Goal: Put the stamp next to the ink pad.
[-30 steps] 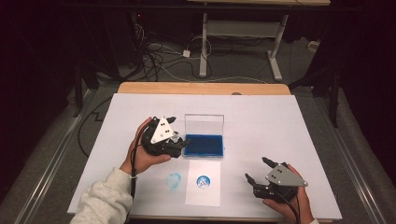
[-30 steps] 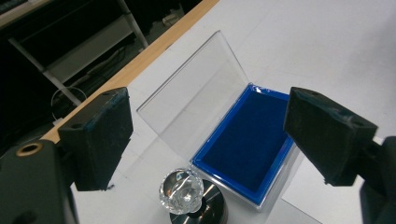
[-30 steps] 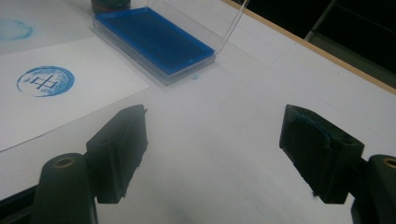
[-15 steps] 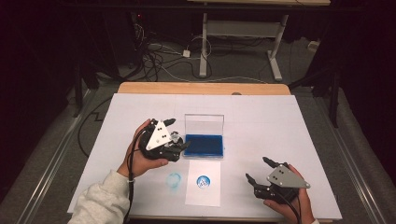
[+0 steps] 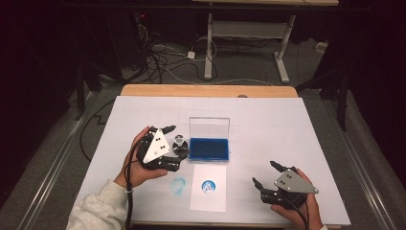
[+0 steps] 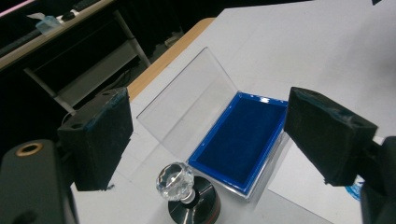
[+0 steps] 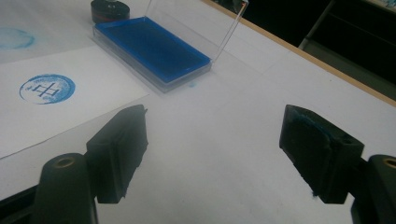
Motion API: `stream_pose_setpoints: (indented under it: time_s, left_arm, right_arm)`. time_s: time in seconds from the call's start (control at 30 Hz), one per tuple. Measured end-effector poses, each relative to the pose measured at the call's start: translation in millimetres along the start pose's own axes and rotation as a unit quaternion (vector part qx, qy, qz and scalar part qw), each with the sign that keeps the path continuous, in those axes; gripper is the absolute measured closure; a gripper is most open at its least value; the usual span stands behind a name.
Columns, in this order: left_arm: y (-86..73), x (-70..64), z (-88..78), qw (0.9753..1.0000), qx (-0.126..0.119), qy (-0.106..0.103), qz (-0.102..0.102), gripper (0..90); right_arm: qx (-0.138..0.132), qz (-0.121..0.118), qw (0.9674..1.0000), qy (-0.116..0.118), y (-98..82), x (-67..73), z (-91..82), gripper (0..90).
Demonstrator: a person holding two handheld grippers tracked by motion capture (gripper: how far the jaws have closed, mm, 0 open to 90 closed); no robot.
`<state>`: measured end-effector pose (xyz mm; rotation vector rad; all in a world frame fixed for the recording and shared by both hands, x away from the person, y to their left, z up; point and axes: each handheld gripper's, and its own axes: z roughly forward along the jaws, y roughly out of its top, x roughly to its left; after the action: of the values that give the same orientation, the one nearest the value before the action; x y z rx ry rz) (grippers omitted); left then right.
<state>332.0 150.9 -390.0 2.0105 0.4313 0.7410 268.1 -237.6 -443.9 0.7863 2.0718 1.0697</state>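
Blue ink pad (image 5: 209, 148) fills my open case; stamp (image 5: 180, 143) at its 9 o'clock. Left gripper (image 5: 173, 143) wide around stamp, right gripper (image 5: 265, 173) open, empty.

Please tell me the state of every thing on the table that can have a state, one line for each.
Ink pad case: lid open, standing up at the back.
Stamp: upright on the table beside the case, not gripped.
Paper sheet: flat, one blue round print on it.
Left gripper: jaws open, around the stamp without touching.
Right gripper: jaws open, nothing between them.
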Motion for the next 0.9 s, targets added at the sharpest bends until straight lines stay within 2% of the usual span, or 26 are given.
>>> stream_pose_setpoints:
  time_s: [0.43,0.67,0.9]
  left_arm:
    - [-20.6,-5.8,-12.2,0.9998,0.000,0.017,0.009,15.3]
    - [-34.1,-8.2,-15.7,0.9996,0.008,0.022,0.013,15.3]
    - [-51.5,-7.9,-20.2,0.9994,0.022,0.029,0.000,15.3]
  right_arm:
    - [-0.007,0.004,0.9999,-0.013,-0.1,-2.5,-2.7,23.3]
    - [-0.006,0.000,0.9998,-0.017,-0.1,-3.3,-2.8,23.3]
    - [-0.004,0.001,0.9998,-0.018,-0.7,-3.9,-2.4,23.2]
